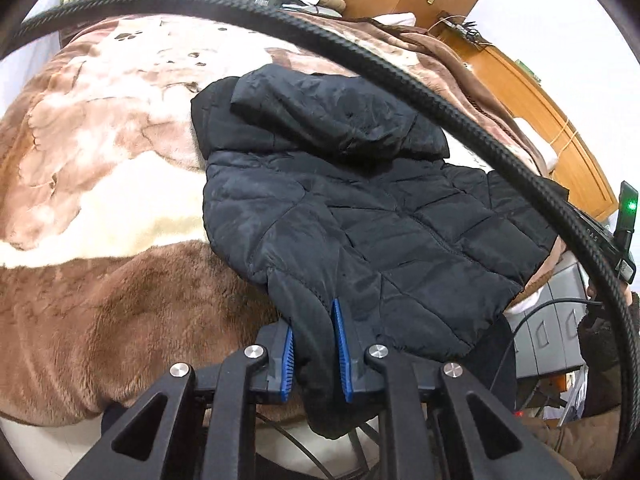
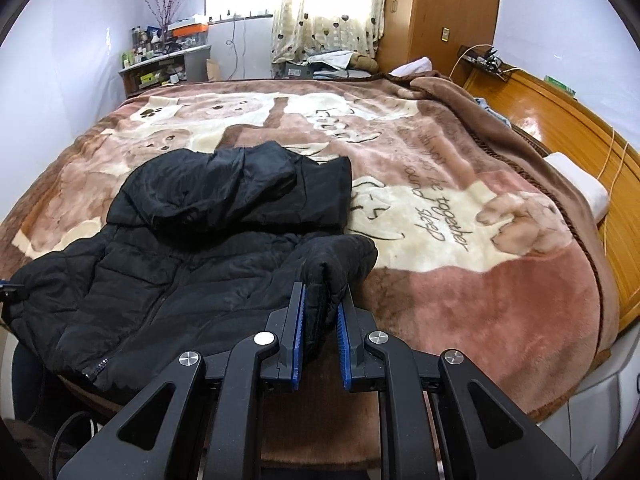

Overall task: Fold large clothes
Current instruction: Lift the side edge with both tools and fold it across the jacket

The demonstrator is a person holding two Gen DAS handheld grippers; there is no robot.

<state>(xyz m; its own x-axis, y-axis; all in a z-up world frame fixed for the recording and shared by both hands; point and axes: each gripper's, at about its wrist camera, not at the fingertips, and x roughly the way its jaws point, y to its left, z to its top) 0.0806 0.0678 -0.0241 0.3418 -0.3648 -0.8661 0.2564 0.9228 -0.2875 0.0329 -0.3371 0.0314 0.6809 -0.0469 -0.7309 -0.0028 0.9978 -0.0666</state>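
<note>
A black quilted hooded jacket (image 1: 344,208) lies on the brown plush blanket (image 1: 120,152) of a bed, hood toward the far side. In the left wrist view my left gripper (image 1: 314,320) is shut on a fold of the jacket's near hem, and fabric hangs down between its blue pads (image 1: 341,344). In the right wrist view the same jacket (image 2: 192,248) spreads to the left. My right gripper (image 2: 322,300) is shut on a bunched corner of it at the near right, lifted a little off the blanket (image 2: 460,280).
A thick black cable (image 1: 460,120) arcs across the left wrist view. A wooden headboard (image 2: 560,120) and white pillow (image 2: 580,184) line the bed's right side. A cluttered desk (image 2: 168,64), curtained window and wardrobe stand beyond. The other gripper's body with a green light (image 1: 630,208) shows at right.
</note>
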